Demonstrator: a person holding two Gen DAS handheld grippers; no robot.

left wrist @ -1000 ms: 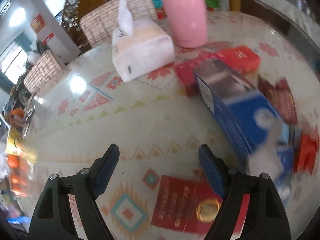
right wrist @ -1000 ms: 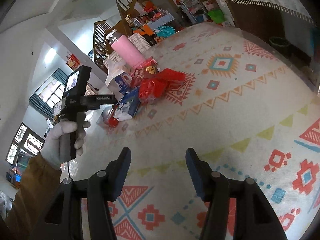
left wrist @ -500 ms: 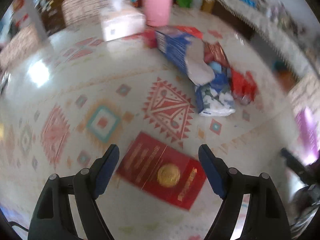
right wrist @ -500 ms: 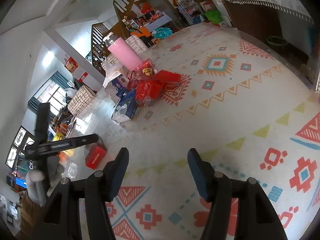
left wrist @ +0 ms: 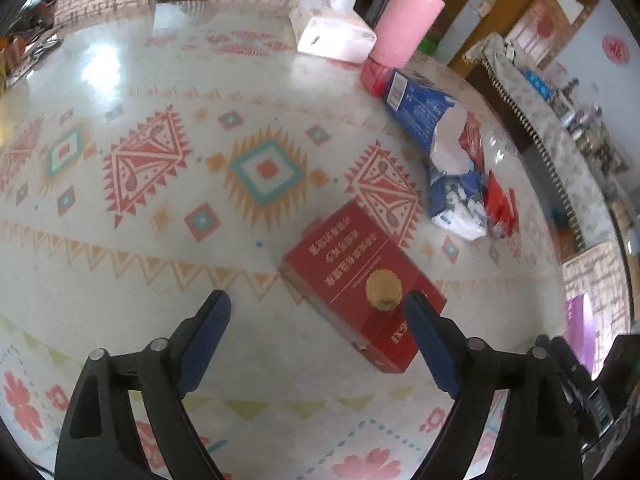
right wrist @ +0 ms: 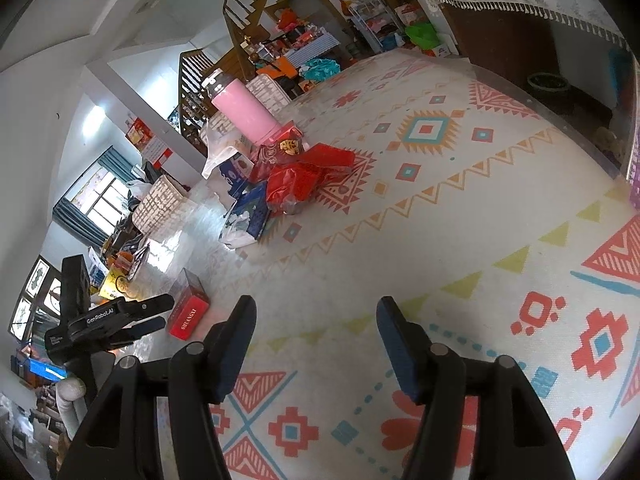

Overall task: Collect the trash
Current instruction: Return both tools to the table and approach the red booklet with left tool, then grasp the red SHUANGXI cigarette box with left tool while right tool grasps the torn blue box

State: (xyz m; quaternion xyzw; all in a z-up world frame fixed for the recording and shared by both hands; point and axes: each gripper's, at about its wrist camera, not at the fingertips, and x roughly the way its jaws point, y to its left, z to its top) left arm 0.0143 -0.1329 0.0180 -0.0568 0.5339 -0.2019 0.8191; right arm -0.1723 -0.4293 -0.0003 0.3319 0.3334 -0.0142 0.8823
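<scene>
Since the earlier frames the left hand-held gripper [left wrist: 316, 312] has swung across the worktop [left wrist: 120, 272], away from the pile of wrappers, and now sits over the red box [left wrist: 360, 280]; its jaws have just been opening wider, with nothing clamped between them. The right hand-held gripper [right wrist: 312, 320] has stayed where it was, its jaws easing a little further apart over bare patterned cloth.

Left wrist view, near to far:
- Left hand-held gripper released, at the bottom of the frame. The red box lies flat just ahead, right of centre; the right-hand finger [left wrist: 424, 340] overlaps the box's near corner. Whether it touches, cannot tell.
- Right of centre, further off: blue and white packet [left wrist: 456, 196], torn open, with red wrappers [left wrist: 500, 204] beside it.
- Upper centre: tissue pack [left wrist: 332, 36], and beside it a pink bottle [left wrist: 408, 28].

Right wrist view, near to far:
- Right hand-held gripper released, nothing between its fingers, over the cloth at bottom centre.
- Lower left: the left hand-held gripper [right wrist: 156, 314] seen side-on, the red box [right wrist: 188, 308] just ahead of it.
- Mid left: blue and white packet [right wrist: 248, 216], red wrappers [right wrist: 304, 176] heaped together.
- Upper left: pink bottle [right wrist: 244, 112] standing upright behind the heap.
</scene>
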